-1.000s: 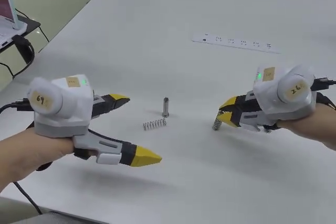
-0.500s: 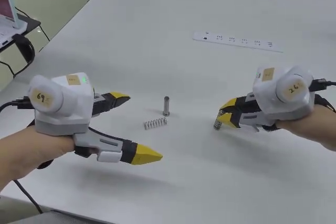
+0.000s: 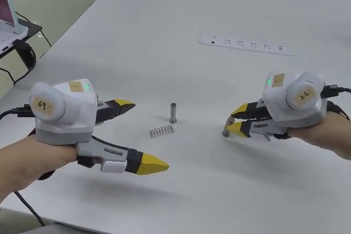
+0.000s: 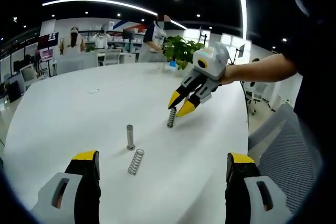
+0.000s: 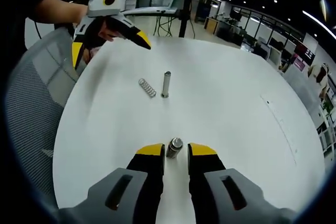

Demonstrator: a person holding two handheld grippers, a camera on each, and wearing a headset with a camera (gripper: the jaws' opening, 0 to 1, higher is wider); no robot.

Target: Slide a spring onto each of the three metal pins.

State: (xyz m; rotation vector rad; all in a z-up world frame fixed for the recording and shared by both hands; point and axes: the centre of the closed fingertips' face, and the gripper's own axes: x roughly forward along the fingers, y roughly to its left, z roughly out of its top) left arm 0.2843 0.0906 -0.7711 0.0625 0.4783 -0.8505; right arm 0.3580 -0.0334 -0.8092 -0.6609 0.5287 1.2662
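We see the right gripper (image 3: 235, 120) with its fingers released, narrowly parted on either side of the sprung pin (image 5: 174, 147) at the right of the tabletop (image 3: 137, 36). Left of it stands a bare pin (image 3: 173, 112), with a loose spring (image 3: 162, 130) lying just nearer. The left gripper (image 3: 139, 133) hovers at the left, fingers wide apart.
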